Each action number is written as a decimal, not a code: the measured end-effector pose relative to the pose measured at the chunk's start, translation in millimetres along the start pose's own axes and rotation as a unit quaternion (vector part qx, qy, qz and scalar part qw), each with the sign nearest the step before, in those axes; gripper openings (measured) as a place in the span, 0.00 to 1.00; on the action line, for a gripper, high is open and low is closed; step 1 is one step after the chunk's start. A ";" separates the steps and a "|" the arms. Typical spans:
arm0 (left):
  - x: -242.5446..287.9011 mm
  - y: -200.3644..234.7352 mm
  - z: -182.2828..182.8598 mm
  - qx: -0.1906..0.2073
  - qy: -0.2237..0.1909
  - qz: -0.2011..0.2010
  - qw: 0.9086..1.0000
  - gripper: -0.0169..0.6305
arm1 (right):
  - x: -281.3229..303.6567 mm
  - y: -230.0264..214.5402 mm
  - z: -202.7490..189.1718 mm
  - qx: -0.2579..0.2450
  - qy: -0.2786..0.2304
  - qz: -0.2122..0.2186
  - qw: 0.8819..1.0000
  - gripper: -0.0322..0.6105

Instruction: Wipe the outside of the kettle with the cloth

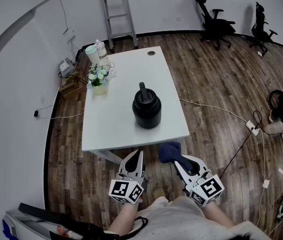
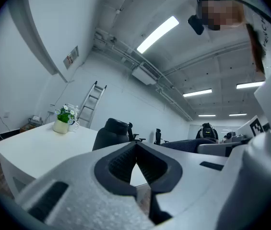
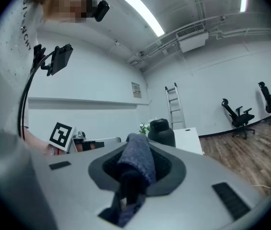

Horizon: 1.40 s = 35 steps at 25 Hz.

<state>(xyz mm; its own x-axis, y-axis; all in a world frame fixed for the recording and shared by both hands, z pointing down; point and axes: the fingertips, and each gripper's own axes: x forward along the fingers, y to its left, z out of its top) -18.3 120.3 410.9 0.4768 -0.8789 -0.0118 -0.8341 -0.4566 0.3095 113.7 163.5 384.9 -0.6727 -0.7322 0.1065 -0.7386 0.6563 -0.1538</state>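
Observation:
A black kettle with an upright handle stands near the middle of the white table; it also shows in the left gripper view as a dark kettle and in the right gripper view behind the cloth. My right gripper is shut on a dark blue cloth, held below the table's near edge. The cloth bulges up between the jaws. My left gripper hangs shut and empty beside it, short of the table edge.
A small pot of white flowers and a pale jug with a bottle stand at the table's far left. A ladder leans on the back wall. Two black office chairs and floor cables lie to the right.

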 end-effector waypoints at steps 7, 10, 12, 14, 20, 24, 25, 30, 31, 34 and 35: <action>4.8 18.0 -7.0 -0.007 0.007 0.016 1.000 0.03 | 18.9 -2.5 -7.2 0.002 0.011 0.017 1.000 0.15; 6.6 22.6 -4.3 -0.006 0.003 0.021 1.000 0.03 | 24.0 -5.0 -9.8 0.003 0.016 0.021 1.000 0.15; 7.7 26.1 -3.1 -0.005 0.002 0.025 1.000 0.03 | 29.3 -5.1 -10.6 0.004 0.018 0.028 0.999 0.15; 9.1 31.3 -2.3 -0.007 0.002 0.031 1.000 0.03 | 36.9 -4.6 -9.7 0.005 0.017 0.037 0.999 0.15; 26.2 40.0 6.7 -0.004 -0.005 0.037 0.999 0.03 | 57.2 -4.3 3.6 -0.033 0.012 0.069 0.997 0.15; 44.8 35.0 7.9 -0.001 -0.008 0.023 1.000 0.03 | 72.1 -12.7 7.8 -0.057 0.015 0.087 0.994 0.15; 48.3 33.9 7.3 0.002 -0.008 0.019 1.000 0.03 | 77.6 -15.2 10.5 -0.056 0.016 0.090 0.994 0.15; 61.1 37.2 3.6 0.005 -0.005 0.017 1.000 0.03 | 109.6 -30.2 17.7 -0.056 0.013 0.091 0.994 0.15; 64.5 39.5 3.2 0.007 -0.005 0.017 1.000 0.03 | 116.7 -33.8 17.7 -0.056 0.016 0.090 0.994 0.15; 77.2 45.2 6.7 0.012 -0.008 0.018 1.000 0.03 | 138.3 -42.9 15.4 -0.058 0.026 0.096 0.993 0.15; 81.8 46.5 8.7 0.014 -0.009 0.018 1.000 0.03 | 145.6 -46.4 14.3 -0.058 0.031 0.098 0.993 0.15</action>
<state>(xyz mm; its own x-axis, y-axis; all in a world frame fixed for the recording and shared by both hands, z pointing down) -20.5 25.9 416.0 0.4408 -0.8974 -0.0176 -0.8586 -0.4273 0.2832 50.7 23.8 393.6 -0.8031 -0.5774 0.1473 -0.5902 0.8048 -0.0632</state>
